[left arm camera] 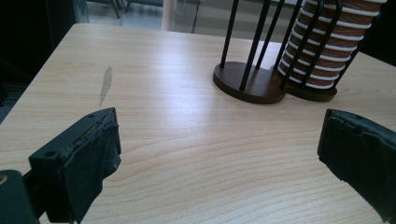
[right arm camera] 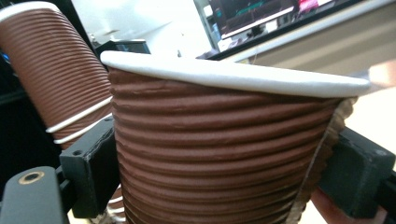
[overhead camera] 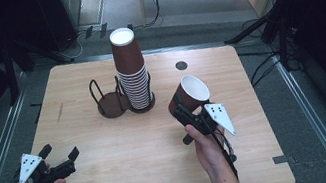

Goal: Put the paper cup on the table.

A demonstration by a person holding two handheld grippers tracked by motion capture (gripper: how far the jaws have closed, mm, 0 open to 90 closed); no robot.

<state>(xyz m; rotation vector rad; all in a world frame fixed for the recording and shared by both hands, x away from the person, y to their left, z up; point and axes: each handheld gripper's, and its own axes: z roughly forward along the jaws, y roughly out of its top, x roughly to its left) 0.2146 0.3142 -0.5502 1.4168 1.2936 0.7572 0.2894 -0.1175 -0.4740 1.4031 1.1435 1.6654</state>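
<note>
While the right gripper (overhead camera: 185, 109) clamped a single brown paper cup (overhead camera: 189, 94) right of centre in the high view, tilted with its white mouth up and rightward, the left gripper (overhead camera: 60, 153) rested at the lower left, jaws spread wide over bare table (overhead camera: 129, 168). The stack of cups (overhead camera: 131, 71) stood in a black wire holder (overhead camera: 111, 100) upper centre.

Overhead light is falling evenly on the table (overhead camera: 115, 176), leaving its surroundings dark. Glare is washing its far edge in the left gripper view. The cup (right arm camera: 224, 154) is blurring close up.
</note>
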